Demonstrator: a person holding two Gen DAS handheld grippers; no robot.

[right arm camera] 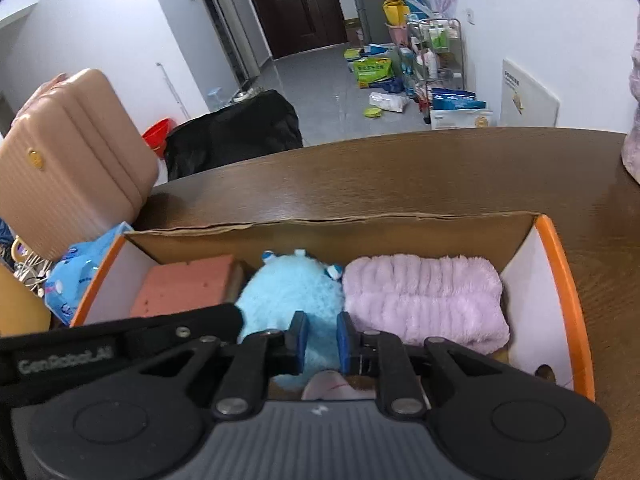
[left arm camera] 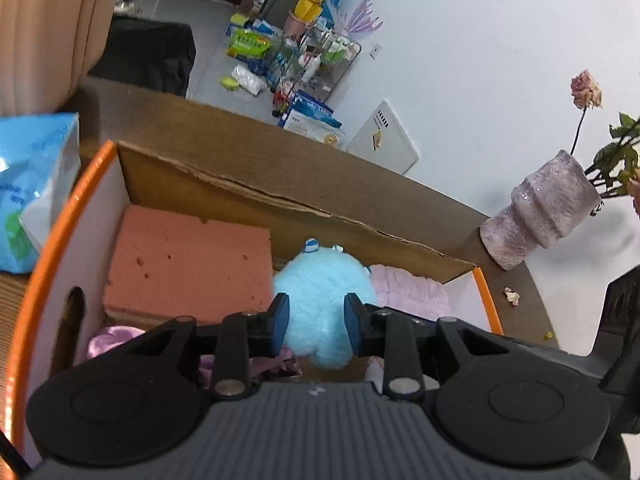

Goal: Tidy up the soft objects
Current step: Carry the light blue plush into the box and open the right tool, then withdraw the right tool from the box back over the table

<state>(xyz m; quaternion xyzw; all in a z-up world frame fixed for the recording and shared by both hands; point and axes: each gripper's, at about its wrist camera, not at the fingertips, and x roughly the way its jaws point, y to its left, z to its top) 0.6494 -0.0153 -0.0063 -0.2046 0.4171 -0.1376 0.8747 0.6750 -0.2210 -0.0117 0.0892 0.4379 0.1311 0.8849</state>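
Observation:
An orange-rimmed cardboard box [left arm camera: 60,216] [right arm camera: 560,264] sits on the brown table. Inside lie a pink sponge [left arm camera: 188,260] [right arm camera: 184,284], a light-blue plush toy [left arm camera: 320,292] [right arm camera: 288,292], a folded lilac fluffy towel [left arm camera: 408,290] [right arm camera: 424,300] and a crumpled lilac cloth [left arm camera: 112,338]. My left gripper [left arm camera: 317,322] hovers over the plush, open, holding nothing. My right gripper [right arm camera: 322,340] is above the plush's near side, its jaws apart by a narrow gap, empty. A pink item [right arm camera: 332,388] shows below it.
A blue tissue pack [left arm camera: 32,184] [right arm camera: 76,272] lies left of the box. A lilac vase with dried roses [left arm camera: 548,208] stands at the table's right. A beige suitcase [right arm camera: 68,160] is at left. Clutter, a rack and a black bag are on the floor beyond.

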